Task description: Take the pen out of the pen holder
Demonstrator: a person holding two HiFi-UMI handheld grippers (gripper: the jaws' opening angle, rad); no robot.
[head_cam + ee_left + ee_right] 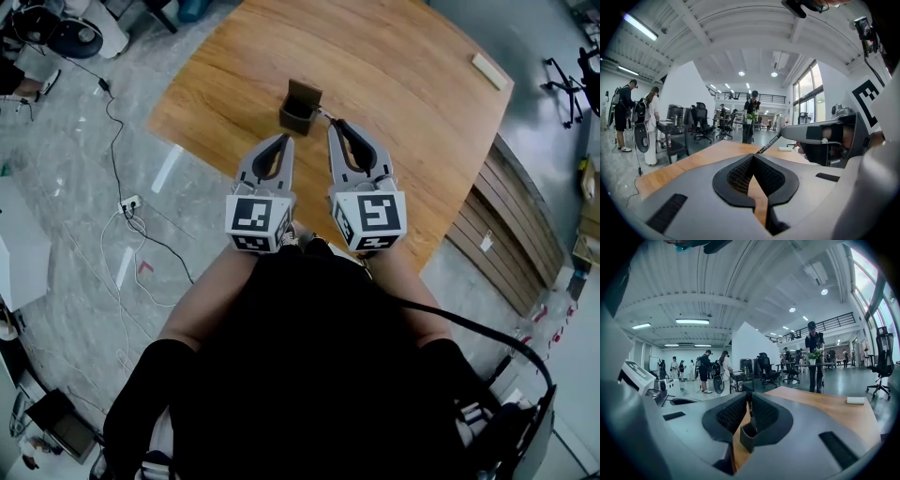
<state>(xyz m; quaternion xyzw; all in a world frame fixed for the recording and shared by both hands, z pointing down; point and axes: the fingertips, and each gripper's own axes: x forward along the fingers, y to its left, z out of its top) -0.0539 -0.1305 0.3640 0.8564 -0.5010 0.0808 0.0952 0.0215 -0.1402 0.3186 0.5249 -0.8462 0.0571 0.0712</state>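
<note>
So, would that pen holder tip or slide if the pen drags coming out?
Probably light: the pen holder is small and sits on a smooth wooden table, so it may slide. Its taller back panel could make it tip. The left gripper is not gripping it; the right gripper holds the pen.

The person wears a black top (pixel 309 366) with black sleeves (pixel 141 398). The left gripper (pixel 284 139) and right gripper (pixel 333 123) are grey, each with a black-and-white marker cube (pixel 253 221). A black cable (pixel 487 333) trails on the right.
</note>
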